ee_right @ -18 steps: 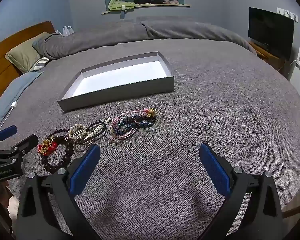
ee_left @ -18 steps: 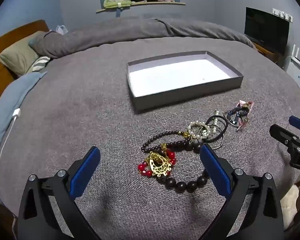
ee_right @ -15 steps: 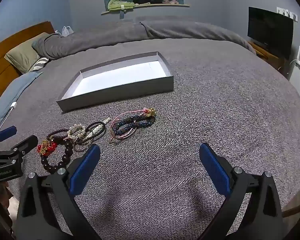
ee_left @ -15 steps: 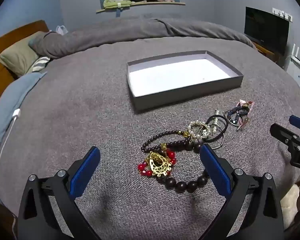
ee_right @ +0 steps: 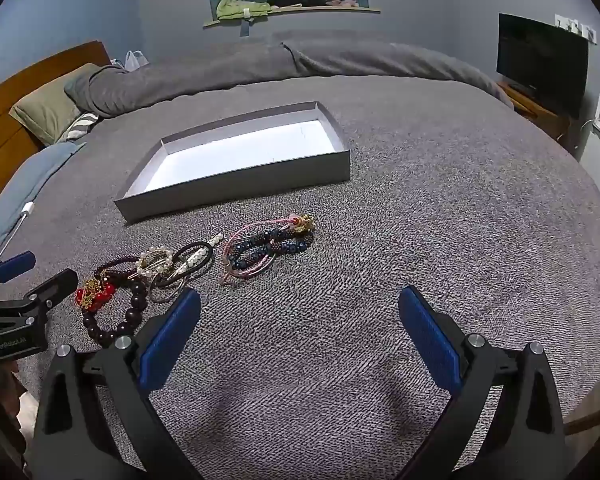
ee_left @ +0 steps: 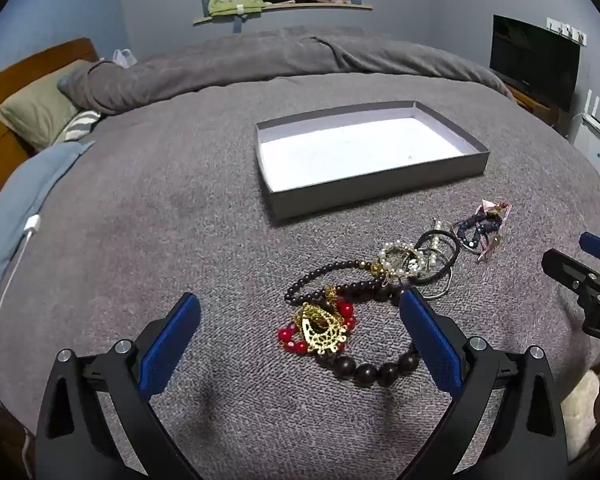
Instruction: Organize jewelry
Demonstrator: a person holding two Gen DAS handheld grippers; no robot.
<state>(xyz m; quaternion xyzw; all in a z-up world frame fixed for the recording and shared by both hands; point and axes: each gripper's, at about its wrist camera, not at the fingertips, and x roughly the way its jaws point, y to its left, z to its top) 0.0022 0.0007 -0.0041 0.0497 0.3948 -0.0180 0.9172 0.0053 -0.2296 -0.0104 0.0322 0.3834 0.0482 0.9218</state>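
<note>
two grippers are hanging over a grey bedspread (ee_left: 148,208), both tilted downward with their blue-padded fingers spread wide and nothing between them. the left gripper (ee_left: 300,344) is hovering right over a heap of jewelry: a dark bead bracelet (ee_left: 374,368) is lying just ahead of its fingertips, curving in close to the right-hand finger (ee_left: 430,340), and a gold filigree earring with red beads (ee_left: 320,326) is sitting on top of that bracelet, almost centred in the gap. a little further out, a thin dark bead strand (ee_left: 328,274) is running up to a pearl ring ornament (ee_left: 400,258), which is overlapping a black hair tie (ee_left: 446,254) and a thin metal hoop.

the right gripper (ee_right: 300,344) is hovering above bare bedspread. ahead of it and to its left, a tangle of blue bead and pink cord bracelets (ee_right: 266,246) is lying apart from the main heap; the same tangle is showing at the far right of the heap in the left wrist view. the left gripper's black body is poking into the right wrist view at the lower left edge, beside the red beads.

beyond all the jewelry, a shallow grey box (ee_left: 364,190) with a white floor is resting on the bedspread, nothing visible in it. further off, a pillow (ee_left: 40,108) is leaning by a wooden headboard to the left, and a dark television (ee_right: 540,60) is standing to the right.
</note>
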